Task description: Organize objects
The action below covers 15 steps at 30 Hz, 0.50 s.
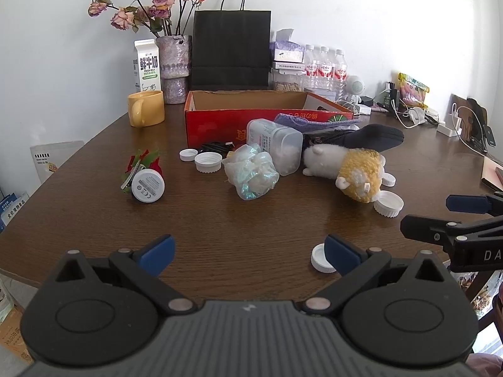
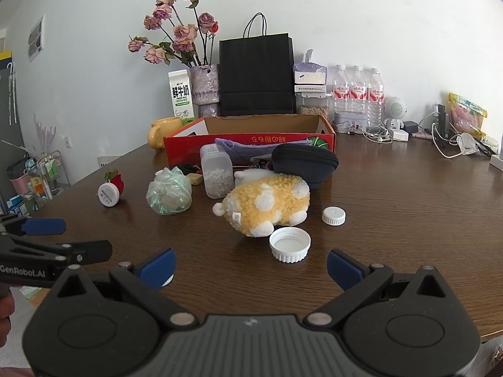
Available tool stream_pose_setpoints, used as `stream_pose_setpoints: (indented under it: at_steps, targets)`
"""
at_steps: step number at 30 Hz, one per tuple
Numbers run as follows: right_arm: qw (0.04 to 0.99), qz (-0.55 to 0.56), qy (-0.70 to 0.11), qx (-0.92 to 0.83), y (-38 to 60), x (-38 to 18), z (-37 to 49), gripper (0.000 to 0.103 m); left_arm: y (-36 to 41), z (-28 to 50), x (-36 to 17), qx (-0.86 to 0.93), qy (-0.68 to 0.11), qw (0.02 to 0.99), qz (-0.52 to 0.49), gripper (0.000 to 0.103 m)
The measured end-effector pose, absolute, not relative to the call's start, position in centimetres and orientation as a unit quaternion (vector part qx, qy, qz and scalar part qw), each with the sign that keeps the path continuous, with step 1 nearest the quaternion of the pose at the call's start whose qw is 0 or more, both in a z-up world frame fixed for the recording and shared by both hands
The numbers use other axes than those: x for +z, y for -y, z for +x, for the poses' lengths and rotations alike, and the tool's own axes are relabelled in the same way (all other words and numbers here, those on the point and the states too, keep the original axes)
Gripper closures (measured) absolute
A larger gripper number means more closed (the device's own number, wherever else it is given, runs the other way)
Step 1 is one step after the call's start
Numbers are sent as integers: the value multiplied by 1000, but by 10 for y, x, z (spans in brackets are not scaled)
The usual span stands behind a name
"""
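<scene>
Right wrist view: the plush toy (image 2: 267, 205) lies on its side mid-table (image 2: 408, 220), at 12 o'clock from the right gripper (image 2: 251, 265), whose blue fingers are spread wide and empty. A big white cap (image 2: 290, 244) sits just before the toy, a smaller cap (image 2: 333, 215) at 2 o'clock. Behind stand a clear jar (image 2: 217, 174), a dark case (image 2: 304, 164) and the red box (image 2: 248, 144). The left gripper (image 1: 250, 253) is likewise spread, empty, with a small lid (image 1: 320, 257) beside its right finger.
</scene>
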State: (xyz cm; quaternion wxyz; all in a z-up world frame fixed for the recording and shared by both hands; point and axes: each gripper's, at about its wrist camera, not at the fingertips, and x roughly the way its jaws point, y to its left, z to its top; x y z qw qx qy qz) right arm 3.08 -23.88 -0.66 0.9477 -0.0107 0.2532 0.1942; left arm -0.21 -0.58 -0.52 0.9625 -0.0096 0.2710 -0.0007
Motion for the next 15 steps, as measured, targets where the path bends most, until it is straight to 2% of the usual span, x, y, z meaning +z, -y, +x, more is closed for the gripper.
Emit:
stream_pose_setpoints:
  at_steps: [15]
  targets:
    - [947,-10,-254,195,240,-6,31,0,6,-2,-5,-1,-271,962,-10,0]
